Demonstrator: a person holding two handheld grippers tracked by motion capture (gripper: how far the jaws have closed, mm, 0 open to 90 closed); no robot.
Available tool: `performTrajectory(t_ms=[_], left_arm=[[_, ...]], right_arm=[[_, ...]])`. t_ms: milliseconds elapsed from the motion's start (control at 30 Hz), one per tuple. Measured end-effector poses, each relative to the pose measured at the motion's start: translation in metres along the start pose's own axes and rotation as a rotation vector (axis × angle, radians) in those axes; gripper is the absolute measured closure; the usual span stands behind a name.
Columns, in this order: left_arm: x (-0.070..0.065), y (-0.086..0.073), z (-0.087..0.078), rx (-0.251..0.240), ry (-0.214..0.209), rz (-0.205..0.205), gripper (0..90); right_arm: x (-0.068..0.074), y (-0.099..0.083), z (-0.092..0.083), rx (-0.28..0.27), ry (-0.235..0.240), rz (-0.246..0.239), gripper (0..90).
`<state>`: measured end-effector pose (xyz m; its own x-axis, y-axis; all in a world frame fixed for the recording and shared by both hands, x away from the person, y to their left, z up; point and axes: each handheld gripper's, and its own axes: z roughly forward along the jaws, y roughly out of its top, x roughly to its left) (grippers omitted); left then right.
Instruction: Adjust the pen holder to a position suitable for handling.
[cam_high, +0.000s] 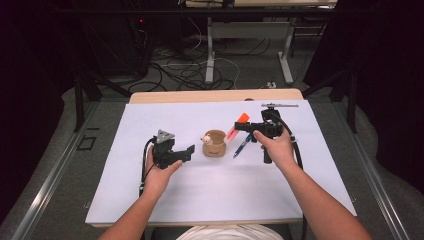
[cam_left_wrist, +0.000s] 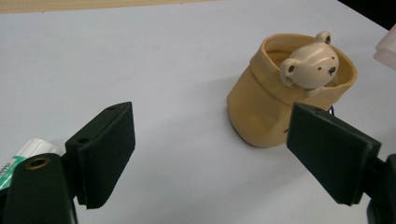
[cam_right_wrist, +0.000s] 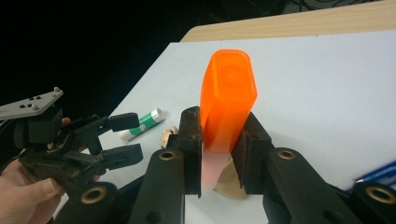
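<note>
Right tongs (cam_right_wrist: 219, 154): they are squeezing the orange marker (cam_right_wrist: 228, 100) tight between the two black pads, and the marker's cap end is sticking up past them.
Left tongs (cam_left_wrist: 210, 154): they are standing wide open with nothing in between, a little way back from the bear cup (cam_left_wrist: 289, 93).
Where the marker is: in the high view it is hanging in the air in the right tongs (cam_high: 248, 126), just beside and above the bear cup (cam_high: 214, 143).
Where the cup is: it is sitting upright on the white worktop (cam_high: 200, 190), between the two hands.
What could go wrong: the marker is looking tilted, so it may be hitting the rim or the little bear head (cam_left_wrist: 312, 65) and not going in.
Another worry: the cup is looking soft and light, and nothing is holding it, so a bump from the marker could be tipping it over or pushing it away.
One more worry: the blue pen (cam_high: 242, 146) is lying close by the right hand (cam_high: 277, 145), so the hand could be knocking it.
What the right gripper view is showing: the tight grip on the marker, and a green and white glue stick (cam_right_wrist: 141, 123) lying behind the left tongs (cam_right_wrist: 123, 137).
What the left gripper view is showing: the bear's face and the open mouth of the cup up close.
What the high view is showing: both arms and the whole worktop at once.
</note>
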<state>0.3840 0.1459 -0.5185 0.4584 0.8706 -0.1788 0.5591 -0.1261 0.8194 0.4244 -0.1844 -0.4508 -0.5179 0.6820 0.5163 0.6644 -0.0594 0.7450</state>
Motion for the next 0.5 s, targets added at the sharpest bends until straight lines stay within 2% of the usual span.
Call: performTrajectory(t_ms=[67, 100, 200, 267, 500], left_arm=[[0.002, 0.0, 0.001, -0.001, 0.004, -0.005, 9.6], [0.002, 0.0, 0.001, 0.001, 0.004, -0.012, 3.9], [0.002, -0.001, 0.003, 0.002, 0.0, -0.008, 1.0], [0.002, -0.001, 0.003, 0.002, 0.001, -0.008, 0.3], [0.002, -0.002, 0.004, 0.015, 0.021, -0.007, 0.2]], right_arm=[[0.003, 0.004, 0.004, 0.008, -0.006, -0.015, 74.9], [0.006, 0.006, 0.01, 0.008, -0.022, -0.039, 74.9], [0.009, 0.008, 0.015, 0.018, -0.033, -0.06, 74.8], [0.011, 0.009, 0.021, 0.022, -0.041, -0.072, 74.8], [0.019, 0.009, 0.042, 0.057, -0.09, -0.158, 74.8]])
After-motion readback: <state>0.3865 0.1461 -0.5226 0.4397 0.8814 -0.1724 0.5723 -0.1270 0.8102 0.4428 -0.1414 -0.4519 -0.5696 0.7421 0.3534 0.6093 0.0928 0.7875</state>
